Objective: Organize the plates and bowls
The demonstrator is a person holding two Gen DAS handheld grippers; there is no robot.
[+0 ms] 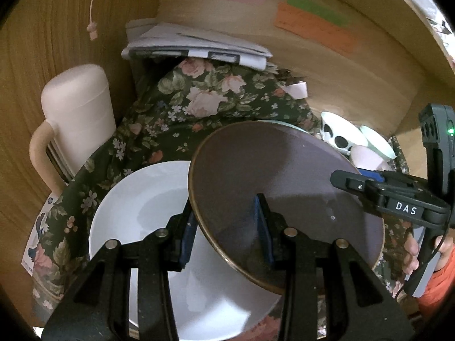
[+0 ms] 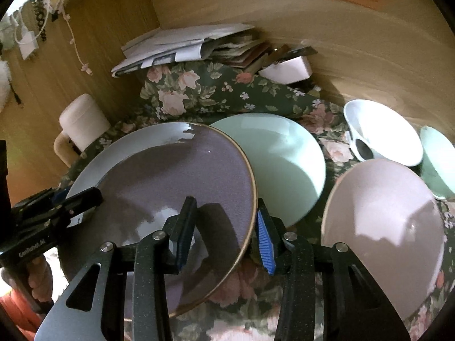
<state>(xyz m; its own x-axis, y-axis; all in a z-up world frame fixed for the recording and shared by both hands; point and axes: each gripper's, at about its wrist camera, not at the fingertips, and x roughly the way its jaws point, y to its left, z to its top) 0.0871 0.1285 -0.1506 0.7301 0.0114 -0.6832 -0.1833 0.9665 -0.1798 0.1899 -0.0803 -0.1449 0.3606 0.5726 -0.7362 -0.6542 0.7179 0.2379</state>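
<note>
A purple plate with a gold rim (image 1: 284, 187) (image 2: 182, 182) is held over a white plate (image 1: 136, 213) (image 2: 93, 156). My left gripper (image 1: 227, 227) straddles the purple plate's left rim, one finger above and one below, with a wide gap between the pads. My right gripper (image 2: 224, 236) straddles its right rim the same way and also shows in the left wrist view (image 1: 358, 184). A mint plate (image 2: 284, 164), a pink bowl (image 2: 381, 227), a white spotted bowl (image 2: 381, 136) and a mint bowl (image 2: 438, 162) lie to the right.
A floral cloth (image 2: 216, 91) covers the round table. A white lidded mug (image 1: 76, 119) stands at the left. A stack of papers (image 1: 193, 45) and a small white box (image 2: 287, 71) lie at the back by the wooden walls.
</note>
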